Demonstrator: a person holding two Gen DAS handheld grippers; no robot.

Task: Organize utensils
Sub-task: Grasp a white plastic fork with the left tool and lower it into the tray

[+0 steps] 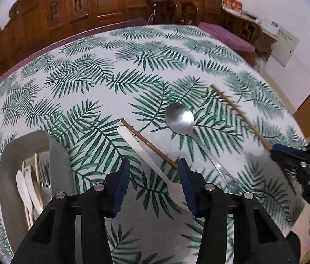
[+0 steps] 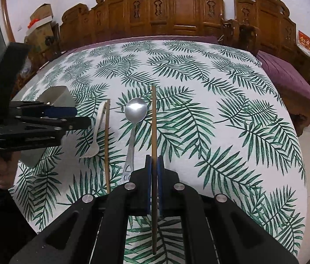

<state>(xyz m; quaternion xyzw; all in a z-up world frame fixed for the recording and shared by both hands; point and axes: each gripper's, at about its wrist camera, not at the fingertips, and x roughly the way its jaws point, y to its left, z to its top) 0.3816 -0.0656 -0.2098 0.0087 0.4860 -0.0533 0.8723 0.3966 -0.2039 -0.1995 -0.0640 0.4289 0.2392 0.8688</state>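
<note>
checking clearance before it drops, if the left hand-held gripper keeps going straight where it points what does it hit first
Most likely the white plastic fork, which lies between the open fingers of the left hand-held gripper. The wooden chopstick lies just beside it, near the right finger, so it could touch at nearly the same time; depth is hard to judge.

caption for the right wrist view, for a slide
Right tool shut on a wooden chopstick above the leaf-print tablecloth; metal spoon, second chopstick and white plastic fork lie alongside.
</note>
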